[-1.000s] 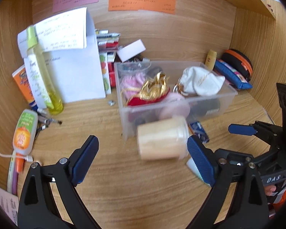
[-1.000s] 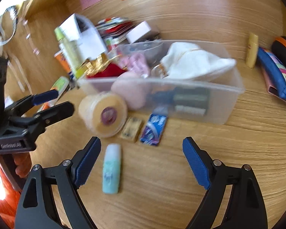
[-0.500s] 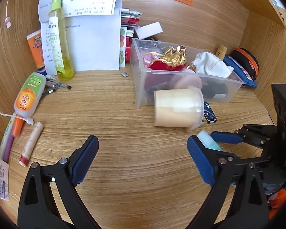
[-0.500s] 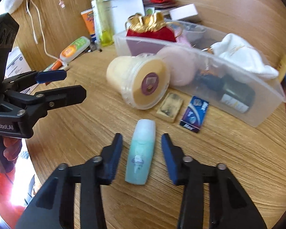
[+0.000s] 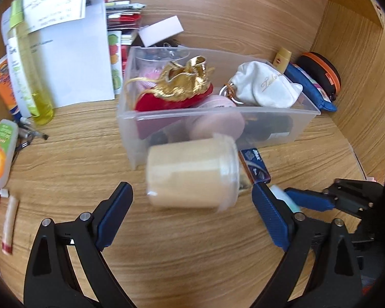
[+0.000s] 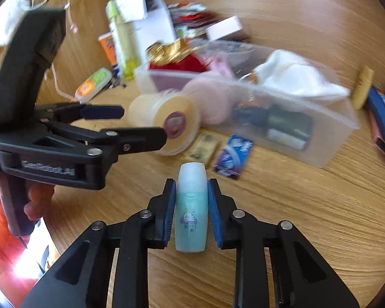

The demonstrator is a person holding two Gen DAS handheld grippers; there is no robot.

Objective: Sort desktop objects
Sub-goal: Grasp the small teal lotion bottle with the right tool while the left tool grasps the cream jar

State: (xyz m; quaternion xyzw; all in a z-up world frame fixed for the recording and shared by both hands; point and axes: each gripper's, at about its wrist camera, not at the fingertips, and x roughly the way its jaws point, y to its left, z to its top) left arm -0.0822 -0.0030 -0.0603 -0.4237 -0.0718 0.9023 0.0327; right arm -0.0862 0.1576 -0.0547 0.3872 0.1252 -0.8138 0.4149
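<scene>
My right gripper (image 6: 191, 200) is shut on a small teal bottle (image 6: 191, 210) with a pale cap, which points away from me just above the wooden desk. My left gripper (image 5: 192, 215) is open and empty, with a cream tub (image 5: 192, 173) lying on its side just beyond its fingers. The tub (image 6: 166, 123) rests against a clear plastic bin (image 5: 305, 118) filled with a red and gold pouch (image 5: 177, 89), a white pouch (image 5: 264, 84) and a pink puff. In the right wrist view the left gripper (image 6: 131, 125) sits at the left, next to the tub.
A blue packet (image 6: 233, 154) and a small tan packet (image 6: 202, 148) lie in front of the bin (image 6: 333, 138). A yellow bottle (image 5: 28, 69), orange tubes, papers and pens stand at the left. Pencil cases (image 5: 313, 84) lie at the right by the side wall.
My right gripper has closed on the teal bottle and raised it slightly. My left gripper has moved forward toward the cream tub and stayed open.
</scene>
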